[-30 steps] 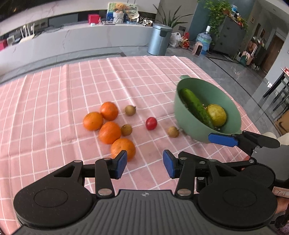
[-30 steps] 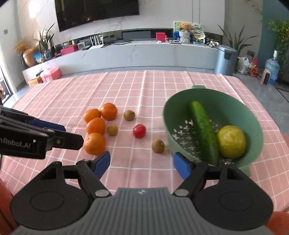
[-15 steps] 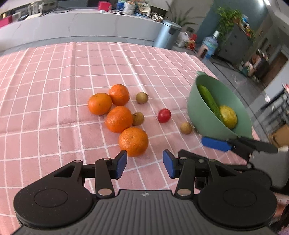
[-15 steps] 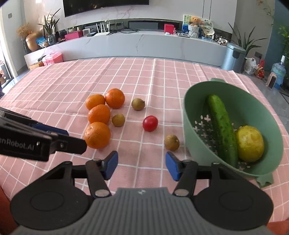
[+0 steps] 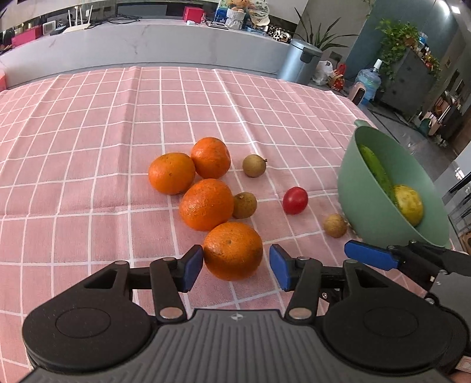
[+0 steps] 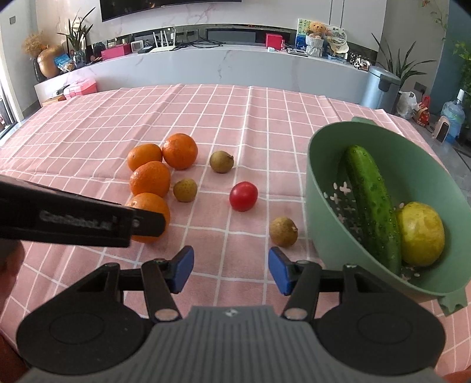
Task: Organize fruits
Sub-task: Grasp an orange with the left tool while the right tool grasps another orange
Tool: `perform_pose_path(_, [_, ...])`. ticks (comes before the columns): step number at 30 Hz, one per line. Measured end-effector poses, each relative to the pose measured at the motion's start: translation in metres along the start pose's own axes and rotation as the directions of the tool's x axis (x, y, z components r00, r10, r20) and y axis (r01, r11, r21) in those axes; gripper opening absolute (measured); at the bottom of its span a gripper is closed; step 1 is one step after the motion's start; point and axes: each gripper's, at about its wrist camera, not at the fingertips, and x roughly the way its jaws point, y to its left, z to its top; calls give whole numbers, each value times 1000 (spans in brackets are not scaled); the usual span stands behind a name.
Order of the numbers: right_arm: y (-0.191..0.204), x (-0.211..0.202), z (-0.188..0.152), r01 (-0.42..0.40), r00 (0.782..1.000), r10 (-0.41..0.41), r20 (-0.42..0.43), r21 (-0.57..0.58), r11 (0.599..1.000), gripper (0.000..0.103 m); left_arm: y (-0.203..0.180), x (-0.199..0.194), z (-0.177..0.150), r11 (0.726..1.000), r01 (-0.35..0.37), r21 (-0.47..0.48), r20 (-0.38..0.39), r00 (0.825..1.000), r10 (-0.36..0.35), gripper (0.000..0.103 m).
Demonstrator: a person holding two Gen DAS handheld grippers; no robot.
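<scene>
Left wrist view counts four oranges (image 5: 206,203), three longans (image 5: 253,165), one tomato (image 5: 295,200), and one colander (image 5: 382,218) at the table's (image 5: 88,147) right edge holding one cucumber (image 5: 376,171) and one lemon (image 5: 409,204). The left gripper (image 5: 235,263) brackets the nearest orange (image 5: 232,250), jaws opening, pads not pressing. The right gripper (image 6: 231,269) is spread over bare cloth near a longan (image 6: 283,231). A second ago both hung higher, the right wider, the left short of the fruit.

Home living room: wall TV (image 6: 170,7), marble media console (image 6: 206,63) (teddy bear (image 6: 316,29) atop), houseplants (image 6: 397,63), pedal bin (image 6: 379,87).
</scene>
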Motion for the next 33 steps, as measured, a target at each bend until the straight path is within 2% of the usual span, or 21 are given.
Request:
perform_pose_path(2, [1,2,2,-7,1000,7,3,-8,1000,53,1,0,0,1000,3,-6,1,1000,-3,51])
perform_pose_path(6, [5,5,5,-25,1000,25,6,-28,999,53,3,-4,-2,1000,7,-5,2,1000,-7,49])
perform_pose_path(9, [9,6,9,-42,999,43,16,-54,998,53,5,-17,-3,1000,17,-16,22,1000,-16,49])
perform_pose_path(15, [27,10,22,-94,993,103,54,-150,984,52,18,-40,-2,999,-19,-39,58,998,21,49])
perform_pose_path(20, [48,18,37,-135,983,161,84,-254,958,52,34,-48,3,993,-50,-105,78,995,59,49])
perform_pose_path(24, [62,29,46,-149,978,189,84,-345,927,51,39,-52,5,992,-81,-101,110,990,92,49])
perform_pose_path(30, [73,46,54,-144,982,178,55,-386,911,51,47,-48,6,987,-98,-124,95,989,110,49])
perform_pose_path(33, [75,52,52,-140,985,168,36,-395,908,47,48,-49,5,987,-98,-125,100,989,111,49])
